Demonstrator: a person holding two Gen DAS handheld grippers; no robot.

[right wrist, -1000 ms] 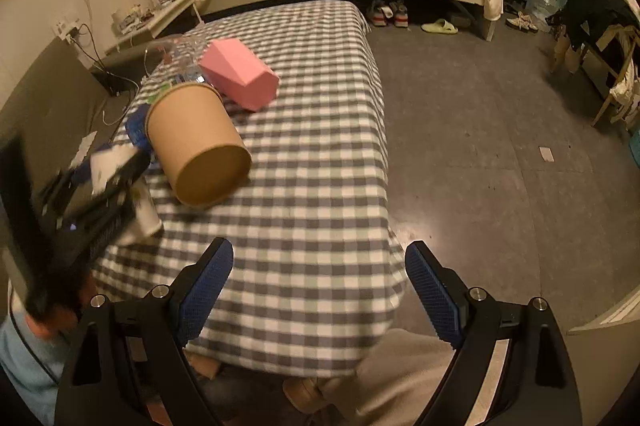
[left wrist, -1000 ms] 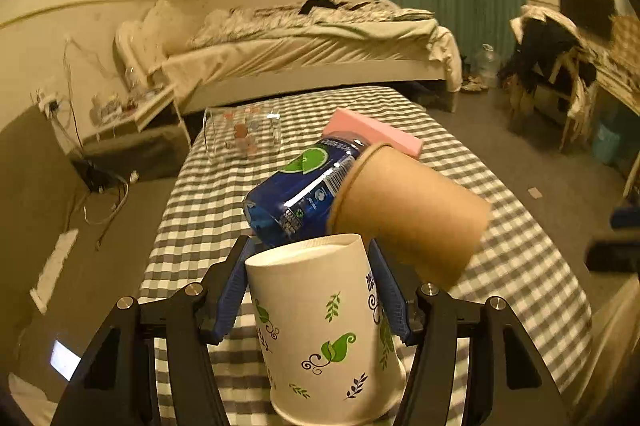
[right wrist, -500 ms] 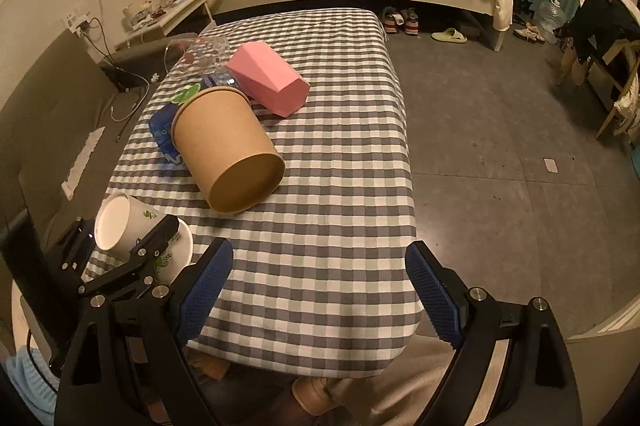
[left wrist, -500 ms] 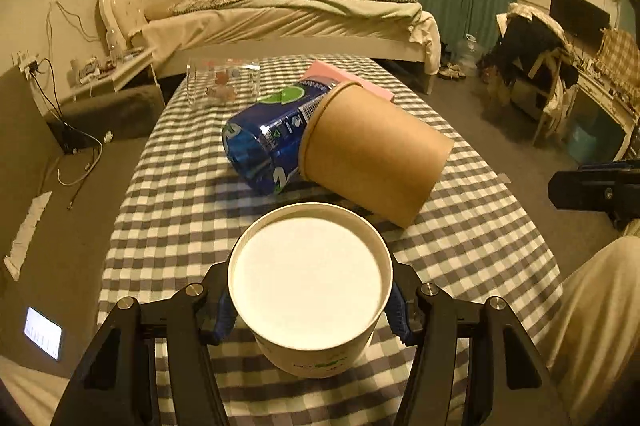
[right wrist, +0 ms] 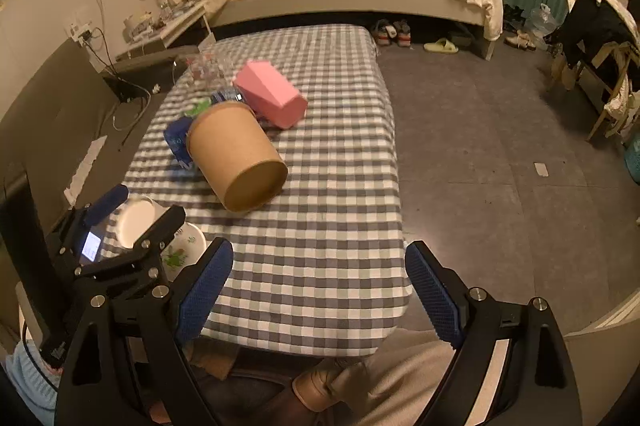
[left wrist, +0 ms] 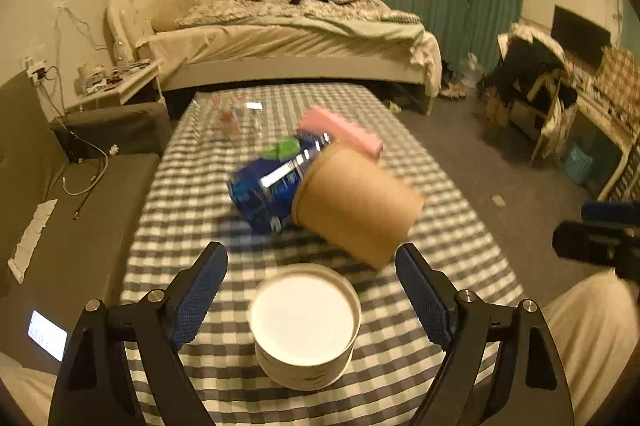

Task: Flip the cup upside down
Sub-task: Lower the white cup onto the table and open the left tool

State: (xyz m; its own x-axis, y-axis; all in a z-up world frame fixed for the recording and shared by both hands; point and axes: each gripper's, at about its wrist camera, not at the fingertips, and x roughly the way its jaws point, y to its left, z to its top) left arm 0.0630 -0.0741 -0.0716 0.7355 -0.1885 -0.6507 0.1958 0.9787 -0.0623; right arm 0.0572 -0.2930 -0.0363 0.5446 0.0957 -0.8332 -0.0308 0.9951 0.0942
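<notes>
A white paper cup with green leaf prints (left wrist: 306, 324) stands upside down on the checked tablecloth, its flat bottom facing up. My left gripper (left wrist: 312, 296) is open, its blue pads well apart on either side of the cup and not touching it. In the right wrist view the cup (right wrist: 140, 222) sits at the table's near left corner, partly hidden by the left gripper. My right gripper (right wrist: 320, 290) is open and empty above the table's near edge.
A brown paper cup (left wrist: 358, 207) lies on its side beyond the white cup, against a blue bottle (left wrist: 272, 191). A pink box (left wrist: 340, 131) and a clear container (left wrist: 228, 115) lie farther back. The checked table (right wrist: 328, 226) drops to the floor on the right.
The left gripper set the cup bottom-up on the table, opened its jaws and let go. The right gripper stayed open with little movement.
</notes>
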